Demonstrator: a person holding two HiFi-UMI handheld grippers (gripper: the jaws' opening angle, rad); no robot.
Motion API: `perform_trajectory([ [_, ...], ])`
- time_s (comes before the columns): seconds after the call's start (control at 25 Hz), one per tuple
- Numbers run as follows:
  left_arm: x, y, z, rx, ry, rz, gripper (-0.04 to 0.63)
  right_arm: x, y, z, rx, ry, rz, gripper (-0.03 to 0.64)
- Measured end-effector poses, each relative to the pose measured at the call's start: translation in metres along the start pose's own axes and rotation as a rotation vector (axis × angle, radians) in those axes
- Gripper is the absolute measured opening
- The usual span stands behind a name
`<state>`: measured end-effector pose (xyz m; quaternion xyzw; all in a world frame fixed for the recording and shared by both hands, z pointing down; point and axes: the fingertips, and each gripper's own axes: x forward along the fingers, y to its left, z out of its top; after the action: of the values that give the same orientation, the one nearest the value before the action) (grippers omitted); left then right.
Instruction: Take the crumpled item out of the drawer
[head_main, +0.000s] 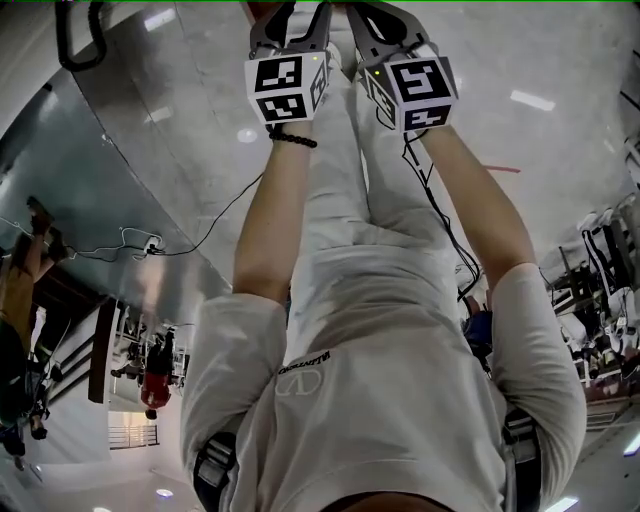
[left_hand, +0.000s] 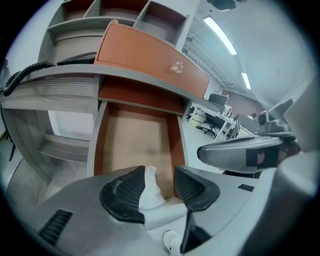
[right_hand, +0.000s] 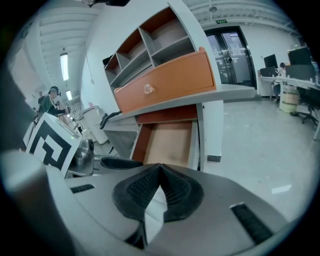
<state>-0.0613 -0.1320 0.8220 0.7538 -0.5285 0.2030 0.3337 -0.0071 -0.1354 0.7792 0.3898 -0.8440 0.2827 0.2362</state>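
One big grey shelf unit (left_hand: 70, 95) fills most of what both claw cams see, standing on a pale shiny floor (right_hand: 260, 130). An orange drawer front (left_hand: 150, 60) sits above its grey tabletop (left_hand: 150, 82). Under that slab the lower drawer (left_hand: 135, 145) is pulled out, tan bottom showing.

From my head cam, my two arms hang down in front of my legs. The marker cubes, left (head_main: 288, 88) and right (head_main: 420, 92), are close together.

My left claw (left_hand: 158, 171) is released, pads standing apart. The crumpled item (left_hand: 150, 190) (white, looks like tissue or paper) sits between them. It leans on the pad at that view's left and is clear of the other pad. So it's up in my claw, not in the drawer.

My right claw (right_hand: 160, 167) is clenched, pads meeting at the tips. A pale wedge shows just below them, and I can't tell if it's a scrap or the claw's own body.

Small stuff: a clear knob (left_hand: 176, 67) on the orange front, and a white shoe (left_hand: 172, 242) peeking under my left claw.
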Motion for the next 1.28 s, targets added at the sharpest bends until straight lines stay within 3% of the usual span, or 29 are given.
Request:
perform_trajectory([
  [0.6,0.034,0.008,-0.014,0.041,0.048,0.023,0.184,0.007,-0.012,-0.020,0.023,-0.001,-0.036,0.000],
  [0.88,0.048,0.008,-0.026,0.051,0.102,0.017,0.225,0.008,-0.013,-0.029,0.041,0.000,-0.040,0.000],
  [1.28,0.057,0.012,-0.032,0.073,0.161,0.065,0.225,0.007,-0.015,-0.034,0.055,0.001,-0.037,0.000],
])
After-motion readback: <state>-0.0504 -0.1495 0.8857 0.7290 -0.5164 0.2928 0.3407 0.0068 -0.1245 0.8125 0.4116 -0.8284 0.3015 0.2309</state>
